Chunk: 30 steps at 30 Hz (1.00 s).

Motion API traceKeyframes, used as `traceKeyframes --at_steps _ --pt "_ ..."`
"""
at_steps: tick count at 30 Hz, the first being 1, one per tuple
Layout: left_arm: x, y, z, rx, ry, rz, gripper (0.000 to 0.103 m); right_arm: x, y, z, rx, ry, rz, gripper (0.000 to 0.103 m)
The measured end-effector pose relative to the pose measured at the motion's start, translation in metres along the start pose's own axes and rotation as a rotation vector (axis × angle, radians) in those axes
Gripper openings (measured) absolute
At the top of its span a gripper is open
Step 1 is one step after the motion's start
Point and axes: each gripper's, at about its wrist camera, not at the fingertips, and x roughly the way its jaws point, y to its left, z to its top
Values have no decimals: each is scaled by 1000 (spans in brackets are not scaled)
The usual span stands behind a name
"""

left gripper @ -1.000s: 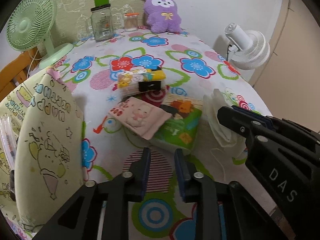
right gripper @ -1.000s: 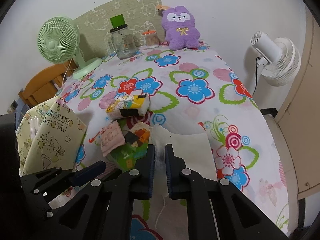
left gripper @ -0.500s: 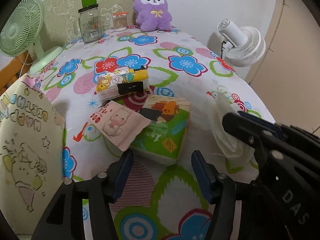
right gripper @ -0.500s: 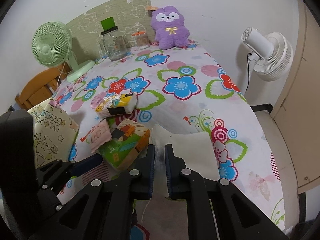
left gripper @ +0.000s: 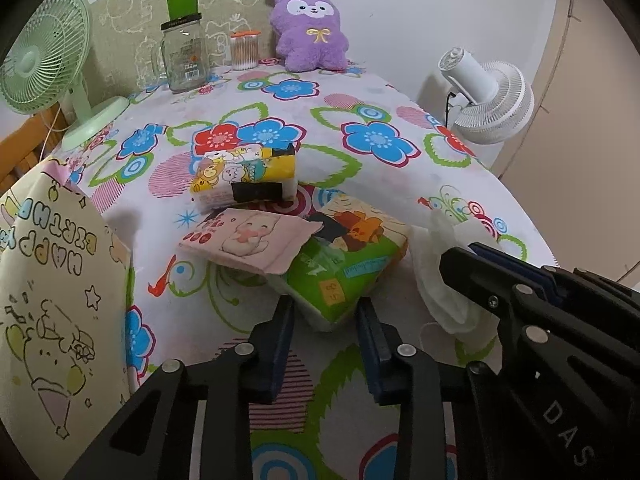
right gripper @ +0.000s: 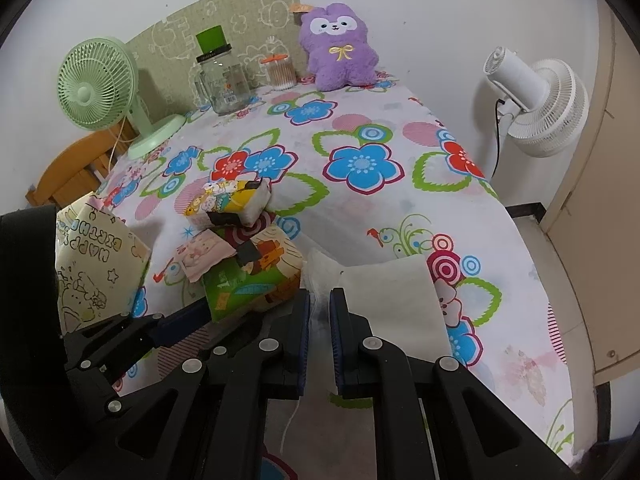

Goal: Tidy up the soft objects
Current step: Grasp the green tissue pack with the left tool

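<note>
A green tissue pack point(left gripper: 352, 260) point(right gripper: 256, 276) lies on the flowered table, a pink wipes pack point(left gripper: 248, 240) point(right gripper: 204, 258) leaning on its left side. A yellow cartoon tissue pack point(left gripper: 244, 176) point(right gripper: 228, 200) lies just behind them. My left gripper point(left gripper: 325, 312) is open, its fingers on either side of the green pack's near corner. My right gripper point(right gripper: 319, 304) is shut on a white cloth point(right gripper: 384, 292) point(left gripper: 444, 280) that hangs from it to the right of the green pack.
A "Happy Birthday" paper bag point(left gripper: 52, 300) point(right gripper: 100, 264) stands at the left. A green fan point(left gripper: 44, 64), a glass jar point(left gripper: 184, 60), a cotton swab jar point(left gripper: 245, 50) and a purple plush point(left gripper: 308, 32) stand along the back. A white fan point(left gripper: 484, 96) stands off the table's right edge.
My left gripper has opened from nearly shut and moved forward to the green pack's corner. My right gripper has kept hold of the white cloth.
</note>
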Motion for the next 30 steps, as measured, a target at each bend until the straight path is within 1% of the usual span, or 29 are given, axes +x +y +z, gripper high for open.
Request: traceKeyframes --at_steps 10,12,13,22,30 --pt "-21 -4 -7 12 -38 -3 22 -17 8 -7 -9 -29 0 13" --pt "-25 -5 -8 16 -44 -7 16 -21 10 -8 -11 -35 0 13" --pt "-27 -5 -9 16 -47 -6 16 -23 11 -9 -13 -39 0 13" --pt "-39 -5 -16 20 -62 1 13 -35 17 -15 -22 -55 -3 12" --pt "-54 -4 -18 20 -92 12 13 -48 22 -17 -27 -78 -2 12"
